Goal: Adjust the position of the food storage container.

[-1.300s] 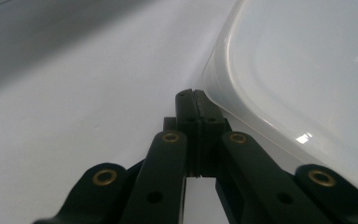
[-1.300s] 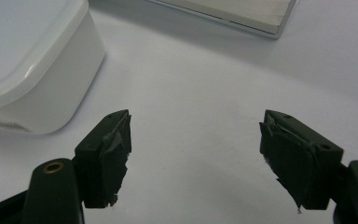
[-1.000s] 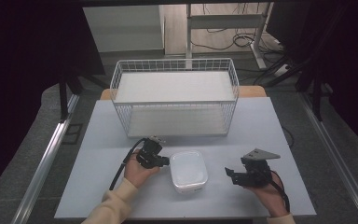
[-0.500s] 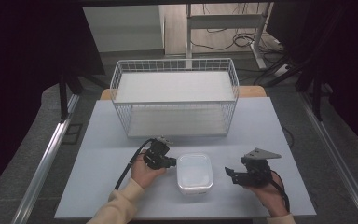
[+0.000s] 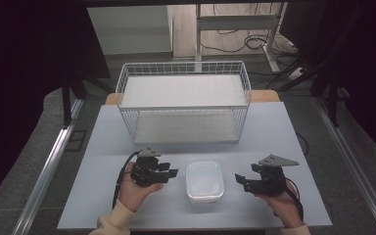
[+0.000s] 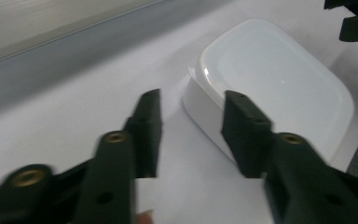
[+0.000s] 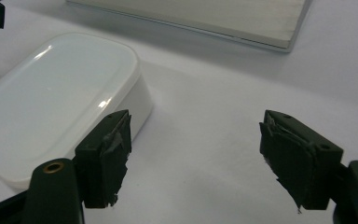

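Note:
A white lidded container (image 5: 204,182) lies flat on the pale table (image 5: 274,132), between my two grippers. My left gripper (image 5: 172,173) hovers just left of it, held in a hand. Its jaws have just been opening and now stand apart. Nothing is pressed between them. In the left gripper view, the left gripper (image 6: 191,126) points at the near corner of the container (image 6: 279,79). My right gripper (image 5: 239,180) sits to the container's right, open wide and empty. In the right gripper view, the right gripper (image 7: 193,140) has the container (image 7: 60,93) beyond its left jaw.
A white wire basket (image 5: 183,100) with a pale board in its bottom stands behind the container at the table's far side. Its base edge (image 7: 191,14) shows in the right gripper view. Cables trail on the floor beyond the table.
The left gripper pressed against the container's left edge, then drew back a little to the left, and its jaws went from shut to apart. The right gripper stayed put.

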A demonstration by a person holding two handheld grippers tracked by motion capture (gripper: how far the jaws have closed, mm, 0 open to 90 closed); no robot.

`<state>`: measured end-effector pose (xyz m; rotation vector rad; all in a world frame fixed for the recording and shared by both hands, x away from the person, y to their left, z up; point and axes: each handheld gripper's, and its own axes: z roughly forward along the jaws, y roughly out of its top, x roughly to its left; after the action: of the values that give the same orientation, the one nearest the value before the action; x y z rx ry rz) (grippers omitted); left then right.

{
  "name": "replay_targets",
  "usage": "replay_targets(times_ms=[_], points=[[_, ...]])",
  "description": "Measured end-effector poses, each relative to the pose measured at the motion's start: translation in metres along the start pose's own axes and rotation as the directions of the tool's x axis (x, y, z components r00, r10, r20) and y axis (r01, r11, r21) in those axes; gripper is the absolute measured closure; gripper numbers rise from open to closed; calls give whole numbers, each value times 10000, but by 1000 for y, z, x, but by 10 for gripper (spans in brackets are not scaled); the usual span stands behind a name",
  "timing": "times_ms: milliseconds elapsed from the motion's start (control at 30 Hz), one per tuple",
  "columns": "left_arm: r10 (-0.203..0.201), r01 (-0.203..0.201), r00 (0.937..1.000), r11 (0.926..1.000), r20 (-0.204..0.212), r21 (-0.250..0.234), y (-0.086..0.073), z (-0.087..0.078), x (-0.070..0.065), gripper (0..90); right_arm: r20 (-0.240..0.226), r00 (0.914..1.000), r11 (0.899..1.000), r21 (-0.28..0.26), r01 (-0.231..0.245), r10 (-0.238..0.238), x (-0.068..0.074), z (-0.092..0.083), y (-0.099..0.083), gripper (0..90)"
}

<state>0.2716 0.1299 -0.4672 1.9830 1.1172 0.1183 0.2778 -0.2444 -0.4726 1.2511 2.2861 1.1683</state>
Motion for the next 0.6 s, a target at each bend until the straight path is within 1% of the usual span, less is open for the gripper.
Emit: replay_targets(times_ms=[133,233,267,300,333,367,433,533,600], points=[[-315,313,9995,9993,-51,-213,-10,-11,-1,430,-305,9994,9999,-58,-144,142,1,-1,2,266],[-546,544,9985,9981,-86,-297,-16,-19,3,377,-425,9989,9997,-56,-221,218,2,-1,3,267],[-608,606,9981,9976,-39,-331,-16,-21,5,365,-463,9987,9997,-56,-224,221,2,-1,3,267],[-608,606,9981,9976,-39,-331,-16,-21,5,359,-463,9987,9997,-56,-224,221,2,-1,3,267],[-806,804,9967,9960,-17,-396,-17,-24,8,356,-475,9986,9997,-47,-247,245,2,-1,2,267],[-806,804,9967,9960,-17,-396,-17,-24,8,355,-475,9986,9997,-47,-247,245,2,-1,2,267],[-941,947,9954,9949,172,-361,-18,-25,11,354,-521,9983,9996,-35,-273,270,1,0,2,267],[-981,986,9950,9948,213,-246,-19,-22,13,351,-632,9976,9996,34,-292,294,1,0,3,271],[-1053,1061,9939,9941,344,-227,-19,-20,13,351,-662,9974,9996,60,-271,275,1,0,3,271]])
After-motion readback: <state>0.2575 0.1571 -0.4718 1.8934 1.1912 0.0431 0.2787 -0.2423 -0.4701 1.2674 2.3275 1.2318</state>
